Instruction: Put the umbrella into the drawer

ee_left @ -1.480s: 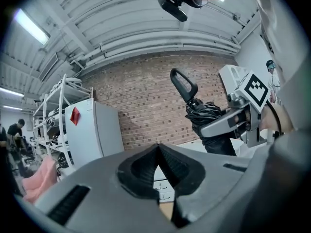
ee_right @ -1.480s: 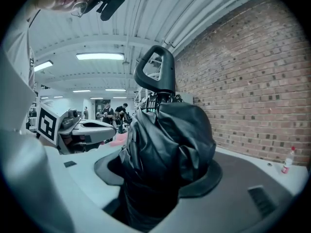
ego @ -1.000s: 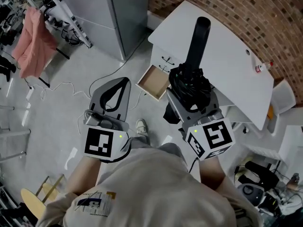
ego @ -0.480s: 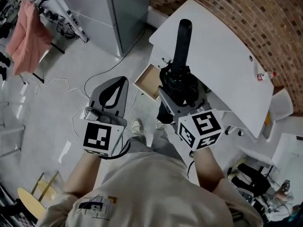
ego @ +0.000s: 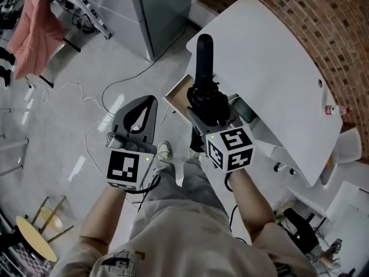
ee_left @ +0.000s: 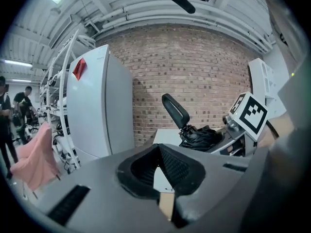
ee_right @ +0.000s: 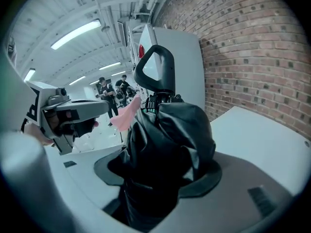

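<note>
A folded black umbrella (ego: 203, 53) with a long black handle points away from me, its bunched fabric clamped in my right gripper (ego: 214, 109), which is shut on it. The handle reaches over the open wooden drawer (ego: 176, 98) under the white table (ego: 271, 68). In the right gripper view the umbrella (ee_right: 165, 144) fills the space between the jaws. My left gripper (ego: 151, 100) hangs to the left of the drawer, its jaws shut with nothing held. From the left gripper view the umbrella (ee_left: 197, 136) shows to the right, ahead of the jaws.
A tall grey cabinet (ego: 155, 10) stands beyond the drawer. A pink cloth (ego: 37, 25) hangs on a rack at far left. A cable (ego: 98, 97) trails across the floor. A small bottle (ego: 334, 109) lies on the table's right side. A wooden stool (ego: 29, 235) stands at lower left.
Both grippers have sunk and moved toward the open drawer. The umbrella stays in the right grip, its handle now over the drawer and the table's edge.
</note>
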Tool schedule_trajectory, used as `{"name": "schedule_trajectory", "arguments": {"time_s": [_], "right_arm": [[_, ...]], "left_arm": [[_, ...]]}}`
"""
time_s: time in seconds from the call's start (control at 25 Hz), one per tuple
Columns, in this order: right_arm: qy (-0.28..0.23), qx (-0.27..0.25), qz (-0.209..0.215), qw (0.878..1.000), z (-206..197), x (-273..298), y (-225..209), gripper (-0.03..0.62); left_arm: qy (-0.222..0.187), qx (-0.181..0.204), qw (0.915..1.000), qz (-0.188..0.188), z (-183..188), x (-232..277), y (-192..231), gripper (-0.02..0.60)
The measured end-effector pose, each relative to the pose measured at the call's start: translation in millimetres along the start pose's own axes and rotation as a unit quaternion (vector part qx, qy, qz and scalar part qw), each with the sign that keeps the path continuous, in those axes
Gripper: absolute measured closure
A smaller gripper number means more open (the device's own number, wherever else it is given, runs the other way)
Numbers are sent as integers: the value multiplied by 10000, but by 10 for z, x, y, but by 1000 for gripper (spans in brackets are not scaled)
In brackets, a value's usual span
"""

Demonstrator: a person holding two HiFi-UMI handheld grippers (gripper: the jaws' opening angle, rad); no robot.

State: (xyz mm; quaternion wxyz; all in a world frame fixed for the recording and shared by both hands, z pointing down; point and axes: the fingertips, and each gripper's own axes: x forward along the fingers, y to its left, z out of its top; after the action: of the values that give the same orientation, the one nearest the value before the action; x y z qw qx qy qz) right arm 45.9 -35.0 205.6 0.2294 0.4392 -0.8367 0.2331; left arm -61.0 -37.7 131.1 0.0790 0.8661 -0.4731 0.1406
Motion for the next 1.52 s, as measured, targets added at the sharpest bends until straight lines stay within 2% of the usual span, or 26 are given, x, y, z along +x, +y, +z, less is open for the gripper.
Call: {"name": "schedule_trajectory", "arguments": {"time_s": [0.24,0.44,0.92,1.16,1.52], "right_arm": [[503,322,96,9982,-607,555,-320,321],[944,855,341,9913,-1130,970,-485,321],[1743,1113,162,9783,-2369,1960,-995,321],[2138,1152,143,9700,-3041,2452,-1249,321],[2596,1199,134,9581,-3958,3109,-1548,321]], "left_arm": [[428,-357,9984,114,-626,462,21,574],[718,-753,9945,133,-1216,884,81,574],[1310,-1031,9860,-60,-2507,1644,110,574],[1635,-1545,9743,-120,-3316,1905,77,574],[1843,-1904,9641,-152,-4318,2368,-84,574]]}}
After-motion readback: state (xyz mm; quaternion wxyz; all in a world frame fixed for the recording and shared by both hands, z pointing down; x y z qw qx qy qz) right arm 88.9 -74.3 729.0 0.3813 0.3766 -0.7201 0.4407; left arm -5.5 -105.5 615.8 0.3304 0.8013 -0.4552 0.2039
